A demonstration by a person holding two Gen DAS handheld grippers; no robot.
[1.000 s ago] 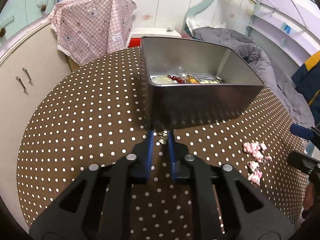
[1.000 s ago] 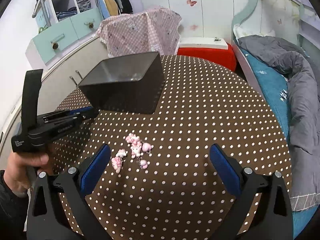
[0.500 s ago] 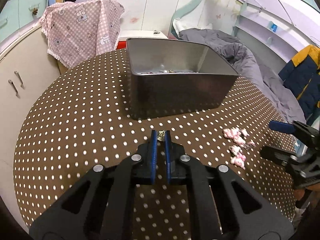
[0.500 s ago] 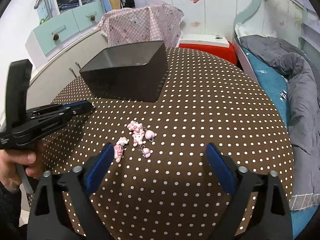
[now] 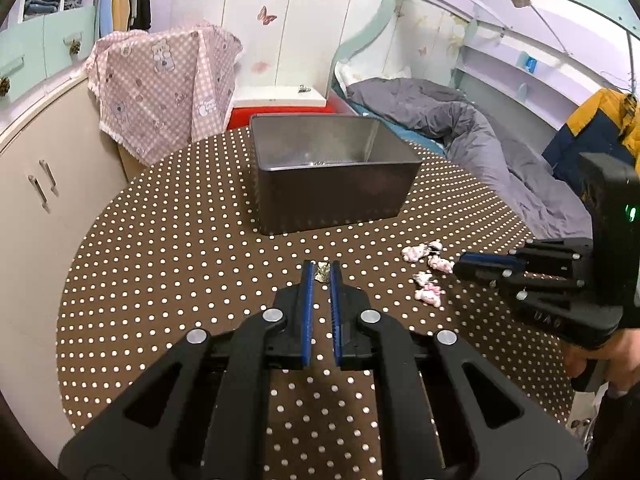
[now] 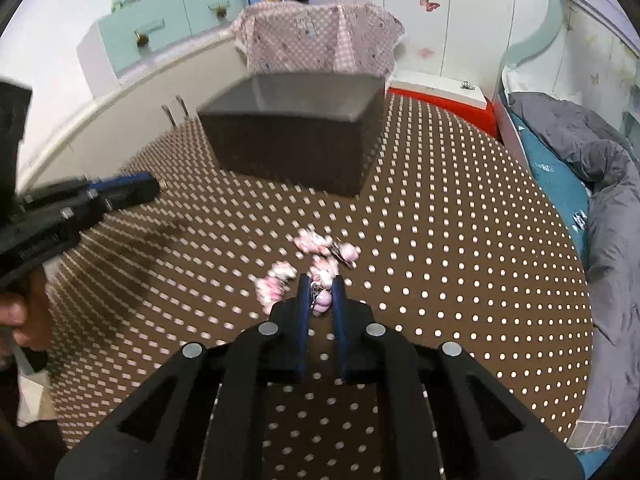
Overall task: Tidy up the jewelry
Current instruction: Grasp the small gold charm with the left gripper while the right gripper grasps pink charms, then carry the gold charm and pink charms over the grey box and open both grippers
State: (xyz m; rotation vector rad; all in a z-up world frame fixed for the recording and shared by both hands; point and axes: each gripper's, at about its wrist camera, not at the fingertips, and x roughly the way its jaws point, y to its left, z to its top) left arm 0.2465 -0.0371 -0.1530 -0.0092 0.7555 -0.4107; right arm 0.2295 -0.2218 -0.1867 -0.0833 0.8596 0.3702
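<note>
The right gripper [image 6: 321, 289], wide open a second ago, has just closed its fingers [image 6: 304, 300] on a pink charm [image 6: 322, 302] at the near edge of the charm cluster [image 6: 308, 258]. The left gripper [image 5: 321, 276], clamping a small trinket [image 5: 322, 272], now sits farther back from the box [image 5: 332, 196].

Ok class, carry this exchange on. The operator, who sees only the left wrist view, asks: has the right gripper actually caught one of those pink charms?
Observer: Yes. Its jaws have just been closing, and the right gripper now pinches a pink charm with a metal clasp.
Operator: And is my left gripper clear of the table?
Observer: It looks so. The left gripper hangs above the dotted cloth, with its shadow lying apart beneath it.
</note>
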